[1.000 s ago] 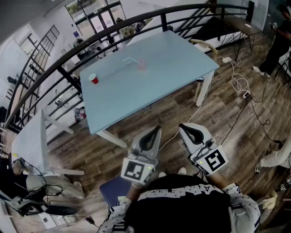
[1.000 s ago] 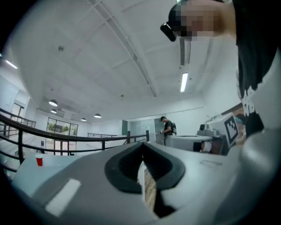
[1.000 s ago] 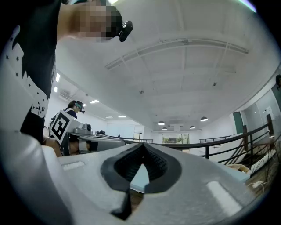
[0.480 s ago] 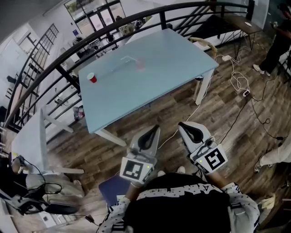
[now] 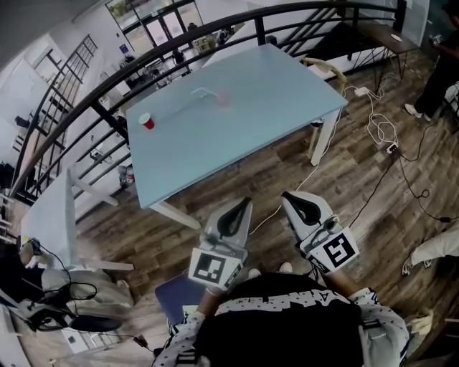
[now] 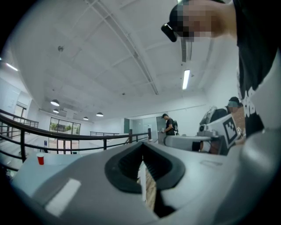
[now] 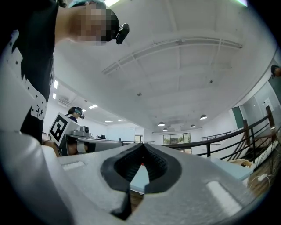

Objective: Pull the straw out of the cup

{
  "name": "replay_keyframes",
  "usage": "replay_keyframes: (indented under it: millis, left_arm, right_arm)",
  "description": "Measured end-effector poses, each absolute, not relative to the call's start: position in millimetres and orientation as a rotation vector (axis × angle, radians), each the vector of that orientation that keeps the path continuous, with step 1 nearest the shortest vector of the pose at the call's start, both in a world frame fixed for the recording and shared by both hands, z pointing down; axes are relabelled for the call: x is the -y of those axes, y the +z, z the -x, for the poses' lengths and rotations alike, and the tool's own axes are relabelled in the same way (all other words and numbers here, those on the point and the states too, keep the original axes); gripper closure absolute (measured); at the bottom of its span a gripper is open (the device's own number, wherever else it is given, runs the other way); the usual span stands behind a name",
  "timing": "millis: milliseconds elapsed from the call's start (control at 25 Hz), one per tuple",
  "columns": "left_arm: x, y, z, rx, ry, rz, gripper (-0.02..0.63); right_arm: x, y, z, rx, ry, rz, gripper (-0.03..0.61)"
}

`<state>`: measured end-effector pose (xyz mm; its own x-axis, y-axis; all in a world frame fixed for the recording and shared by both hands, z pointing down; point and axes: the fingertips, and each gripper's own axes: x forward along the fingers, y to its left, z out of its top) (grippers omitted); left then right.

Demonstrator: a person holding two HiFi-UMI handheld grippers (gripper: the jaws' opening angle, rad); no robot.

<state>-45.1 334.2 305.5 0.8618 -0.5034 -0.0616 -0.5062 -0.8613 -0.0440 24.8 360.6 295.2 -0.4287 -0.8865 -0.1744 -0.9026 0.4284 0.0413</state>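
The only print I can make out is the black-and-white square pattern on the cubes [image 5: 213, 267] behind the tongs. The white lettering across the person's dark shirt [image 5: 287, 304] is too squashed to read. The left tongs [image 5: 245, 205] and the right tongs [image 5: 289, 198] are each pressed together with nothing between them. They sit side by side over the wooden floor [image 5: 258, 183], short of the near edge of the desk [image 5: 272, 107]. The cup [image 5: 224, 99], pale and pinkish, stands toward the desk's far edge, well apart from both tongs, with a pale straw [image 5: 204, 91] showing at its left. A red cup [image 5: 146, 122] sits near the desk's left corner. Open desk top runs from the pale cup to the near edge. A dark railing [image 5: 308, 9] curves just behind the desk's far edge, and white cables [image 5: 376, 129] trail over the floor off its right corner.
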Motion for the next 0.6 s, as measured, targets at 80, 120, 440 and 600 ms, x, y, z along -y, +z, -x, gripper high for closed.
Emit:
replay_keyframes:
  millis: [80,120,440,600]
  left_arm:
    - [-336.5,305.3,40.9,-0.827,0.067,2.986,0.624]
    - [-336.6,306.2,40.2,-0.829,0.065,2.975,0.624]
    - [-339.0,313.3,30.2,-0.89,0.037,2.933,0.624]
    - [-346.9,317.0,18.9,-0.904,0.015,2.924,0.624]
  right_arm:
    - [-360.9,295.9,-28.4,-2.546,0.193,1.589,0.578]
    - [-360.5,295.9,-29.7,-2.545,0.196,1.58,0.578]
    - [-361.0,300.5,-44.3,-2.559,0.167,1.512,0.578]
    - [-365.9,306.9,-55.7,-2.574,0.148,1.481,0.578]
